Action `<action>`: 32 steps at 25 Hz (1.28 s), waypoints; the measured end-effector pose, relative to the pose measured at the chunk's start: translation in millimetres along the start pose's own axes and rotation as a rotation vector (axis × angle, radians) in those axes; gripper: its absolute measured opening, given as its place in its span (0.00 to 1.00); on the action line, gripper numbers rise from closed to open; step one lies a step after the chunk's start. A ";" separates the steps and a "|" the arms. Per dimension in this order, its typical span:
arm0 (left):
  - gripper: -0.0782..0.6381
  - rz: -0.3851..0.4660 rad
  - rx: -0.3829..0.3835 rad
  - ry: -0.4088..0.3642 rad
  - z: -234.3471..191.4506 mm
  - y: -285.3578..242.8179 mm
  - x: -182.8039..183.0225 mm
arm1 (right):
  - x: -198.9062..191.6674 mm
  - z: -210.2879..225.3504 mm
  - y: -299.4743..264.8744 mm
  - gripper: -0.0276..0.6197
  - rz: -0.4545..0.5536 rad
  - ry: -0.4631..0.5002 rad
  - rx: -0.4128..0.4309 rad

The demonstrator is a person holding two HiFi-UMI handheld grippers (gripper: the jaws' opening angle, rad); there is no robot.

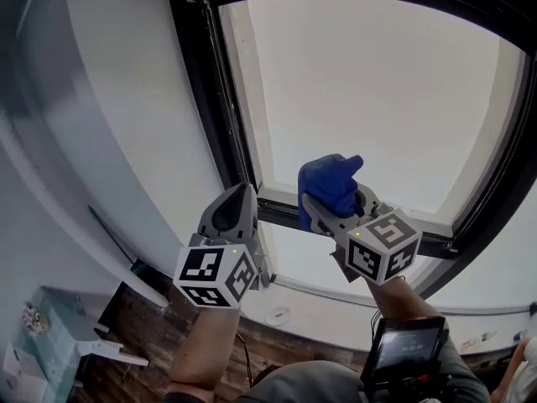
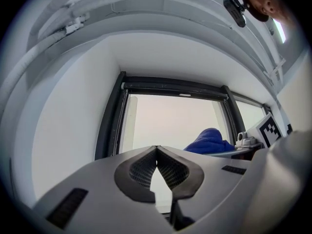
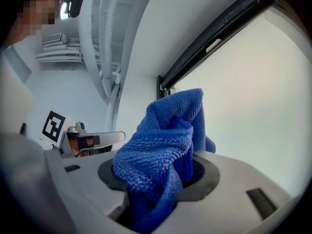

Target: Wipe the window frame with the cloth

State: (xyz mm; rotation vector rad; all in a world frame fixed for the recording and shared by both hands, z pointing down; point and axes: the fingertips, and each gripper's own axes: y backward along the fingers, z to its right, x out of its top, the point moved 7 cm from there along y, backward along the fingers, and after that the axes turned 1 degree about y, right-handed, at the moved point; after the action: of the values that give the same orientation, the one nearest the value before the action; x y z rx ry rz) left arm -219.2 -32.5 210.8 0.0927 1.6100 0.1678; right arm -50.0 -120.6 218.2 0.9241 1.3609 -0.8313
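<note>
Your right gripper [image 1: 329, 206] has its jaws pinching the blue cloth [image 1: 330, 183]. In the right gripper view the cloth [image 3: 165, 150] fills the gap between the jaws of that gripper [image 3: 161, 172]. It bunches up and stands out well past the tips, with one folded edge rising highest.

From the head view, the bundle sits just above the dark crossbar [image 1: 281, 210] of the window frame [image 1: 201, 99], in front of the pale glass [image 1: 377, 91]. It is nearer the frame's left upright than its right. You cannot tell here whether the cloth touches the glass or the crossbar.

Your left gripper [image 1: 243, 190] has its jaws pressed together at the tips with nothing between them, as the left gripper view shows [image 2: 156, 152]. Its tip sits near the corner where the left upright meets the crossbar, just beside the right gripper. In the left gripper view the cloth [image 2: 209, 140] appears off to the right, clear of those jaws, with the frame's left upright [image 2: 109, 116] beyond.
</note>
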 end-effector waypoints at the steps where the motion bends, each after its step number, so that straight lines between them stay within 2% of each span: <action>1: 0.12 0.003 0.006 0.013 -2.0 -9.0 3.7 | 3.5 9.3 -6.0 0.37 0.000 0.007 0.012; 3: 0.12 0.005 0.009 0.024 -6.0 -25.4 10.1 | 8.1 27.0 -19.6 0.37 -0.001 0.013 0.029; 8: 0.12 0.001 0.035 -0.047 -27.6 -60.4 21.1 | 17.0 54.8 -62.7 0.37 0.023 -0.009 0.051; 14: 0.12 0.042 0.034 -0.101 -70.1 -99.8 40.7 | 42.0 76.4 -131.2 0.37 0.061 0.034 0.051; 18: 0.12 0.090 0.082 -0.157 -103.1 -124.8 67.3 | 70.4 79.9 -177.3 0.37 0.110 0.077 0.047; 20: 0.12 0.099 0.092 -0.152 -120.8 -138.3 76.5 | 83.1 82.7 -201.8 0.37 0.126 0.089 0.037; 24: 0.12 0.099 0.077 -0.171 -144.1 -157.8 88.4 | 102.9 84.0 -245.9 0.37 0.148 0.098 0.032; 32: 0.12 0.122 0.015 -0.206 -162.8 -194.1 123.1 | 165.1 90.0 -304.0 0.37 0.228 0.150 -0.017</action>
State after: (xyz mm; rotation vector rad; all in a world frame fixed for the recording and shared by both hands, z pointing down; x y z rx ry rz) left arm -379.0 -211.9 63.8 0.2133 1.4012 0.2325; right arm -278.5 -324.8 34.1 1.1228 1.3579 -0.5854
